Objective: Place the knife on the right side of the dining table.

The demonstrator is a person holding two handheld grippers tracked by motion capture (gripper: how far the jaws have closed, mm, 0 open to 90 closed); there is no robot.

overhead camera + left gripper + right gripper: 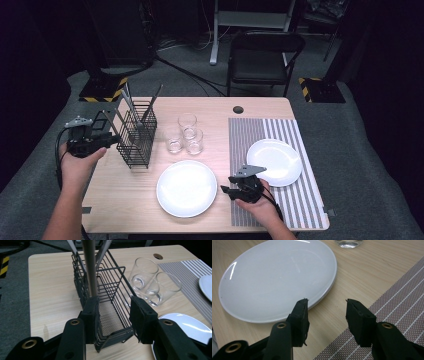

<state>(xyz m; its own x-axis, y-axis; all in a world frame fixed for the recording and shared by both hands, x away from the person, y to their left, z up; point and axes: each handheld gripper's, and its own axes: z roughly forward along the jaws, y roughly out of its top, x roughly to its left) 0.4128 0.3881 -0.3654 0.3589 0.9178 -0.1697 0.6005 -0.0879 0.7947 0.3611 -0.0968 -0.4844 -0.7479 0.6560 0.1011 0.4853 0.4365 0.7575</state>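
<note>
At the left of the light wooden surface (125, 195), the left gripper (114, 140) is held level, its jaws pointing toward the black wire cutlery rack (137, 135). In the left gripper view the near short end of that rack (110, 315) sits between the two jaws, which stand apart; the left pad is just at the rack's near left corner, the right pad clear of the wire, so the jaws are released and clamp nothing. The rack is a narrow box whose long axis runs away from the jaws, toward the far edge of the surface. Long grey metal utensils (131, 107) stand in it, leaning; one handle (90, 267) rises straight above the left pad.

Right of the rack stand three clear drinking glasses (186, 134), close together. Nearer the person lies a round white plate (186, 188).

The right gripper (226, 191) rests low just beside that plate's right rim, jaws pointing left at it. In the right gripper view the jaws are spread with bare wood between them; the plate's edge (322, 290) lies just ahead of the left pad, untouched. A striped grey placemat (260, 135) carries a second white plate (275, 161) at far right.
</note>
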